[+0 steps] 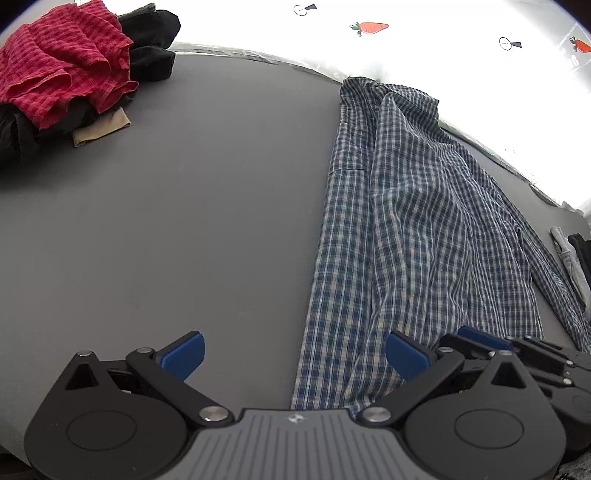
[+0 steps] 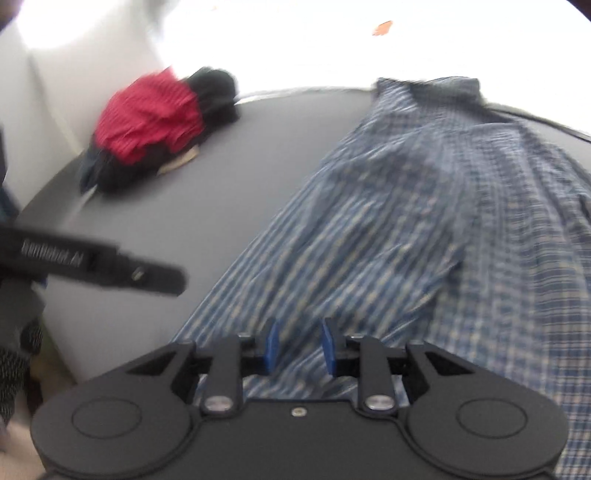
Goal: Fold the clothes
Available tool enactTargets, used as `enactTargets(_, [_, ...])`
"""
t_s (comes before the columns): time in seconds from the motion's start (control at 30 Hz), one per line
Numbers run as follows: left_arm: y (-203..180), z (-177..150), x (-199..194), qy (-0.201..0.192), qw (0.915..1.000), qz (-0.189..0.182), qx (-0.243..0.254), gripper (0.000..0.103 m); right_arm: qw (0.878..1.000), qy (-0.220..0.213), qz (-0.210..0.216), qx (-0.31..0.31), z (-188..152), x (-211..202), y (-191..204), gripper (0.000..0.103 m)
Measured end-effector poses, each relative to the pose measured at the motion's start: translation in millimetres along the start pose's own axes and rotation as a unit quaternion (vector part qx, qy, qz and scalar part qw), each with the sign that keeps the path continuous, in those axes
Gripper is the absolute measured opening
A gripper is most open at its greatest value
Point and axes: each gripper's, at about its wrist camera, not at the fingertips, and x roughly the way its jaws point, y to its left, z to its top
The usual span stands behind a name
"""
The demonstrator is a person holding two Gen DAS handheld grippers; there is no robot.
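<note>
A blue-and-white plaid shirt lies lengthwise on the grey table, collar toward the far edge. My left gripper hovers open and wide over the shirt's near left edge, one pad above bare table and the other above cloth. Part of my right gripper shows just beside it on the right. In the blurred right wrist view, the right gripper hangs over the shirt near its hem, blue pads a narrow gap apart, no cloth visibly pinched. The left gripper's black finger reaches in from the left.
A heap of clothes, a red checked garment over black ones with a tan piece, sits at the table's far left corner. White cloth with carrot prints lies beyond the far edge. Grey and dark items lie at the right.
</note>
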Motion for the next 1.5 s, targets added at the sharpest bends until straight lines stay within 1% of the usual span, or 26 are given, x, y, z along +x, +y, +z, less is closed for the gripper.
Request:
enactTargets(0.1, [-2.3, 16.7, 10.6, -0.005, 1.0, 0.003, 0.004, 0.103, 0.999, -0.016, -0.019, 0.029, 14.4, -0.7, -18.6, 0.027])
enactTargets(0.13, [-2.6, 22.7, 14.8, -0.008, 0.9999, 0.01, 0.009, 0.103, 0.999, -0.02, -0.025, 0.029, 19.4, 1.2, -22.3, 0.027])
enactTargets(0.2, [-3.9, 38.6, 25.8, -0.019, 0.9986, 0.037, 0.032, 0.103, 0.999, -0.025, -0.036, 0.026, 30.8, 8.4, -27.8, 0.027])
enactTargets(0.27, [-2.9, 59.3, 38.9, -0.026, 0.9972, 0.054, 0.045, 0.103, 0.999, -0.028, -0.035, 0.024, 45.1, 17.2, -31.4, 0.027])
enactTargets(0.33, [1.2, 78.6, 50.2, -0.027, 0.9977, 0.052, 0.033, 0.103, 0.999, -0.038, -0.028, 0.018, 63.2, 27.3, -37.6, 0.027])
enactTargets(0.5, [5.4, 123.6, 80.7, -0.032, 0.9982, 0.051, -0.006, 0.103, 0.998, -0.059, -0.007, -0.016, 136.1, 77.9, -41.4, 0.025])
enactTargets(0.57, [4.4, 139.2, 95.2, -0.031, 0.9978, 0.058, -0.012, 0.103, 0.998, -0.055, -0.005, -0.027, 165.1, 105.1, -45.4, 0.025])
enactTargets(0.6, [3.6, 145.0, 101.4, -0.031, 0.9977, 0.058, -0.014, 0.103, 0.998, -0.051, -0.008, -0.032, 180.2, 121.9, -48.9, 0.025])
enactTargets(0.67, [1.7, 156.6, 115.6, -0.03, 0.998, 0.053, -0.015, 0.103, 0.998, -0.036, -0.028, -0.051, 201.9, 157.8, -57.7, 0.023])
enactTargets(0.73, [-1.8, 164.1, 126.9, -0.025, 0.9985, 0.048, -0.012, 0.103, 0.996, -0.021, -0.055, -0.069, 219.3, 191.2, -67.2, 0.016])
enactTargets(0.8, [-2.6, 169.9, 135.1, -0.023, 0.9985, 0.046, -0.018, 0.103, 0.994, -0.009, -0.088, -0.068, 231.4, 217.0, -82.4, 0.014])
enactTargets(0.87, [-0.6, 173.0, 143.3, -0.012, 0.999, 0.034, -0.027, 0.103, 0.993, -0.007, -0.112, -0.046, 244.3, 235.7, -101.7, 0.012])
enactTargets(0.9, [0.3, 173.8, 146.5, -0.007, 0.9991, 0.03, -0.03, 0.103, 0.993, -0.014, -0.114, -0.036, 250.8, 240.5, -110.8, 0.01])
enactTargets(0.97, [0.4, 173.7, 151.5, 0.0, 0.9991, 0.032, -0.027, 0.103, 0.992, -0.015, -0.122, -0.02, 264.4, 248.7, -125.2, 0.01])
enactTargets(1.0, [0.4, 173.5, 154.0, 0.003, 0.9991, 0.033, -0.025, 0.103, 0.992, -0.015, -0.126, -0.012, 271.2, 252.9, -132.2, 0.007])
enactTargets(1.07, [-1.6, 173.7, 153.6, 0.002, 0.999, 0.042, -0.016, 0.103, 0.993, -0.018, -0.117, 0.009, 280.4, 250.8, -140.6, 0.008])
enactTargets(1.1, [-3.1, 173.4, 150.2, -0.003, 0.999, 0.043, -0.013, 0.103, 0.993, -0.024, -0.116, 0.015, 283.7, 246.2, -142.8, 0.013])
enactTargets(1.17, [-7.4, 172.9, 139.1, -0.017, 0.9992, 0.036, -0.006, 0.103, 0.994, -0.042, -0.101, 0.028, 282.9, 223.8, -144.3, 0.016])
enactTargets(1.23, [-15.0, 171.5, 127.2, -0.029, 0.9992, 0.028, 0.005, 0.103, 0.993, -0.068, -0.078, 0.053, 274.5, 189.7, -147.3, 0.04])
enactTargets(1.27, [-20.0, 169.8, 120.7, -0.034, 0.9991, 0.024, 0.013, 0.103, 0.992, -0.081, -0.068, 0.07, 267.5, 170.5, -149.3, 0.045])
enactTargets(1.3, [-25.2, 168.1, 114.1, -0.04, 0.9988, 0.019, 0.02, 0.103, 0.99, -0.09, -0.063, 0.086, 254.7, 149.8, -152.0, 0.053])
enactTargets(1.37, [-37.7, 162.2, 100.8, -0.046, 0.9983, 0.002, 0.036, 0.103, 0.986, -0.105, -0.053, 0.116, 226.0, 107.7, -157.5, 0.063])
enactTargets(1.4, [-44.5, 158.3, 94.2, -0.047, 0.9979, -0.007, 0.044, 0.103, 0.985, -0.104, -0.047, 0.129, 207.3, 85.7, -161.6, 0.081])
enactTargets(1.43, [-52.0, 153.2, 88.0, -0.046, 0.9976, -0.018, 0.049, 0.103, 0.984, -0.1, -0.04, 0.143, 185.9, 66.2, -164.3, 0.096])
enactTargets(1.47, [-59.6, 147.9, 81.9, -0.045, 0.9971, -0.028, 0.054, 0.103, 0.982, -0.096, -0.034, 0.158, 164.2, 47.5, -166.7, 0.099])
enactTargets(1.5, [-67.0, 140.6, 76.1, -0.04, 0.9968, -0.037, 0.058, 0.103, 0.979, -0.095, -0.031, 0.179, 139.7, 28.1, -172.5, 0.1])
